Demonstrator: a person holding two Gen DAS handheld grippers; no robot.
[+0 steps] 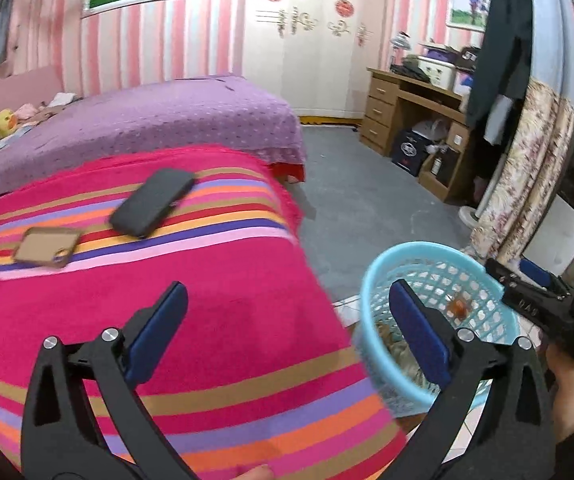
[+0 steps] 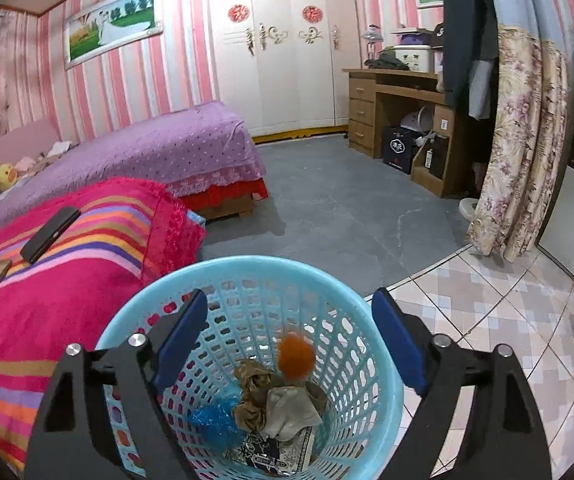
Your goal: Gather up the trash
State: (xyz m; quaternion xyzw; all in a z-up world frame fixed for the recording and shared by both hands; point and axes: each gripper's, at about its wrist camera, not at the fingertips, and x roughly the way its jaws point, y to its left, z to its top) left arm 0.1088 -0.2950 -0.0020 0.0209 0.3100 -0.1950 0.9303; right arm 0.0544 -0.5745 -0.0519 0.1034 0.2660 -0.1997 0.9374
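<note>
Each tool [image 2: 289, 336] has black angular arms, silver round screws, and flat blue finger pads [image 1: 163, 332].

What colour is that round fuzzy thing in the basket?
Orange. The fuzzy ball sits in the light blue basket, best seen from the right wrist view.

Basket [image 2: 247, 280] mouth open upward – right gripper [image 2: 289, 312] above it, fingers spread, nothing between them and trash heap [image 2: 271, 400] at bottom. Striped blanket [image 1: 207, 320] edge just beside basket's left rim. Left gripper [image 1: 287, 304] over blanket, fingers apart – bare cloth ahead; black case [image 1: 151, 208] and brown card [image 1: 47, 246] lie farther on. Grey floor [image 2: 347, 208] beyond basket open as far as desk [image 2: 399, 112].
</note>
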